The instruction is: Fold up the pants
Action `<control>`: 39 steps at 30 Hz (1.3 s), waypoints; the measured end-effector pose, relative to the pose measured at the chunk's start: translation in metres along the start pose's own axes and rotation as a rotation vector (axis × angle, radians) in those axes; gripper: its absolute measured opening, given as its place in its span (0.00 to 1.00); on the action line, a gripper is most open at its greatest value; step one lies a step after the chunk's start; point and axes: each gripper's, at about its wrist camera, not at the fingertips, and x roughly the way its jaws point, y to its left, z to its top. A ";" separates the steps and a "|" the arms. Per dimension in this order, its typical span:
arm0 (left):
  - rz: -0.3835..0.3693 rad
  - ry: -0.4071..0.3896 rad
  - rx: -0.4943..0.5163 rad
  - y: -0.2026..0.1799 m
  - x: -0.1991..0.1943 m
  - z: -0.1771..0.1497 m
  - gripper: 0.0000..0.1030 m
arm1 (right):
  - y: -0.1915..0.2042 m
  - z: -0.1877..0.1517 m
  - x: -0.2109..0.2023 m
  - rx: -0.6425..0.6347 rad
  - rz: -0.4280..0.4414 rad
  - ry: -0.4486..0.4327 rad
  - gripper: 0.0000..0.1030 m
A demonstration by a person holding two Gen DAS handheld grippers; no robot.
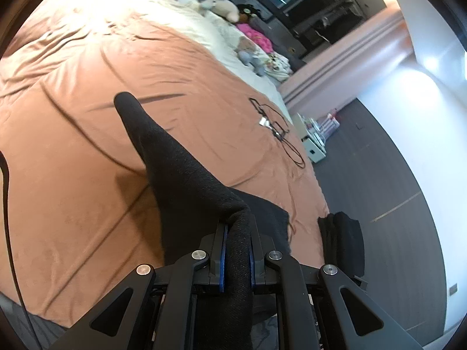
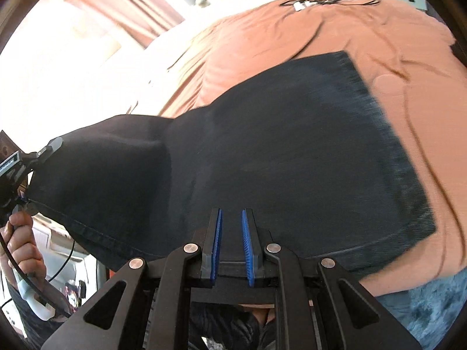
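Observation:
The black pants (image 2: 277,151) lie partly spread on the orange bedspread (image 2: 292,29), one end lifted to the left. My left gripper (image 1: 237,224) is shut on a bunched edge of the pants (image 1: 181,169) and holds it above the bed; it also shows at the left of the right wrist view (image 2: 43,151), gripping the raised cloth. My right gripper (image 2: 232,218) is just over the near edge of the pants, jaws slightly apart, blue pads (image 2: 246,242) visible with nothing between them.
A black cable with a white plug (image 1: 274,125) lies on the bed further away. Stuffed toys and pink cloth (image 1: 248,38) sit near the head end. Another dark garment (image 1: 341,239) hangs at the bed's edge. Grey floor (image 1: 379,175) lies to the right.

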 end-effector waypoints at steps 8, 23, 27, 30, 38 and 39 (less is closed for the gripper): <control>-0.021 0.028 0.081 -0.046 0.019 -0.002 0.11 | -0.030 -0.015 -0.031 0.064 0.012 -0.065 0.11; -0.084 0.164 0.182 -0.119 0.097 -0.028 0.11 | -0.079 -0.025 -0.076 0.170 0.005 -0.129 0.11; -0.094 0.221 0.190 -0.127 0.124 -0.038 0.11 | -0.094 -0.028 -0.086 0.196 -0.013 -0.138 0.11; -0.094 0.258 0.209 -0.134 0.140 -0.048 0.11 | -0.100 -0.031 -0.093 0.211 -0.023 -0.140 0.11; -0.109 0.325 0.251 -0.156 0.167 -0.070 0.11 | -0.112 -0.039 -0.112 0.236 -0.042 -0.143 0.11; -0.107 0.331 0.251 -0.158 0.170 -0.074 0.11 | -0.113 -0.041 -0.115 0.238 -0.045 -0.144 0.11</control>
